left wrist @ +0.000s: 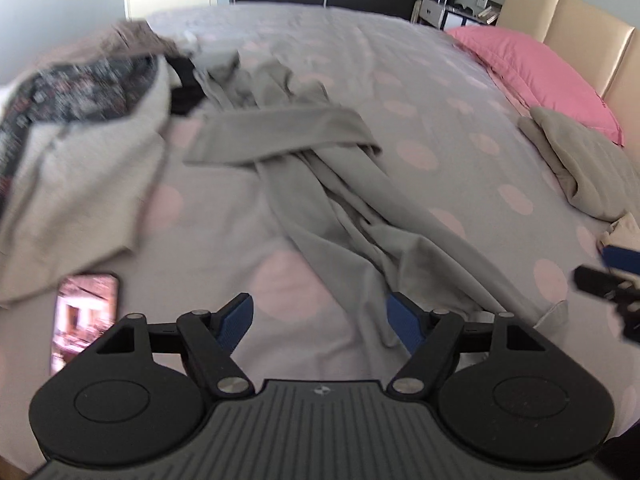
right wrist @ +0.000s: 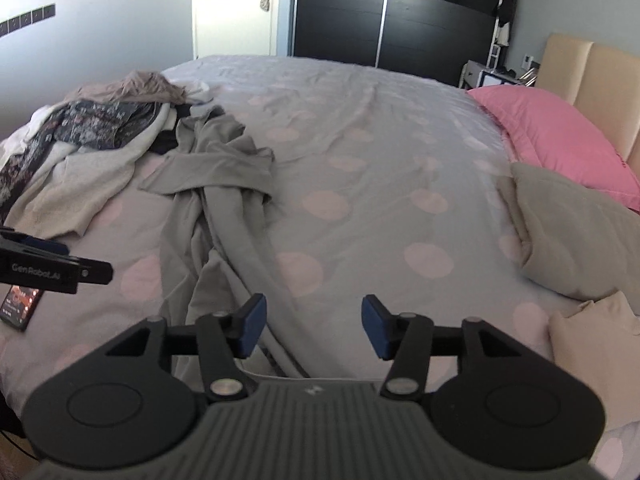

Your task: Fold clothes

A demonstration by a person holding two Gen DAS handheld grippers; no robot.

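Observation:
A grey garment point(left wrist: 320, 184) lies twisted and crumpled across the bed, running from the far left pile toward the near edge; it also shows in the right wrist view point(right wrist: 224, 216). My left gripper point(left wrist: 320, 322) is open and empty, just above the garment's near end. My right gripper point(right wrist: 312, 326) is open and empty, above the garment's near hem. The right gripper's tip shows at the right edge of the left wrist view point(left wrist: 608, 280). The left gripper shows at the left edge of the right wrist view point(right wrist: 52, 266).
A pile of mixed clothes point(right wrist: 92, 140) sits at the bed's far left. A phone point(left wrist: 86, 316) lies lit on the sheet near the left. A pink pillow point(right wrist: 560, 140) and a folded grey item point(right wrist: 576, 236) lie at the right. The dotted sheet point(right wrist: 380, 140) covers the bed.

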